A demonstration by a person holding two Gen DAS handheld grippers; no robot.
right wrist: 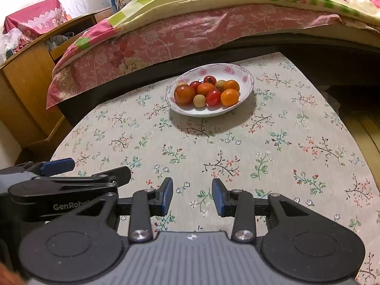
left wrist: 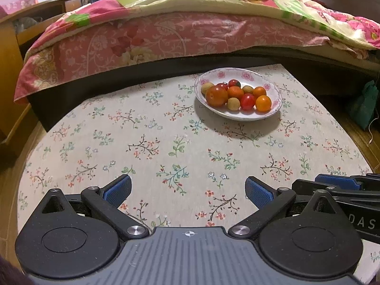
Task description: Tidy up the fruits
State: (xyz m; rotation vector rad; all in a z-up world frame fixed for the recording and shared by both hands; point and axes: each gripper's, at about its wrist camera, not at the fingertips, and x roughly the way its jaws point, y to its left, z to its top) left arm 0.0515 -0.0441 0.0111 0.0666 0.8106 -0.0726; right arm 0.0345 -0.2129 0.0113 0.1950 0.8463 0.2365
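Note:
A white bowl with a pink flower rim [left wrist: 273, 87] [right wrist: 247, 76] stands at the far side of the table. It holds several small fruits: orange ones [left wrist: 263, 103] [right wrist: 229, 97], red tomatoes [left wrist: 247, 101] [right wrist: 213, 97], pale yellow-green ones [left wrist: 233, 104] [right wrist: 199, 100] and a larger orange-red one [left wrist: 216, 96] [right wrist: 184, 94]. My left gripper [left wrist: 188, 191] hangs open and empty over the near part of the table, far short of the bowl. Beside it, my right gripper [right wrist: 192, 194] is open too, jaws narrower, nothing between them. Each gripper shows at the other view's edge.
The table wears a beige cloth with a flower print [left wrist: 166, 147] [right wrist: 285, 142]. Behind it runs a bed with pink and green quilts [left wrist: 166, 30] [right wrist: 213, 16]. A wooden cabinet [right wrist: 28, 83] stands at the left. A green bag [left wrist: 364, 104] sits on the floor at the right.

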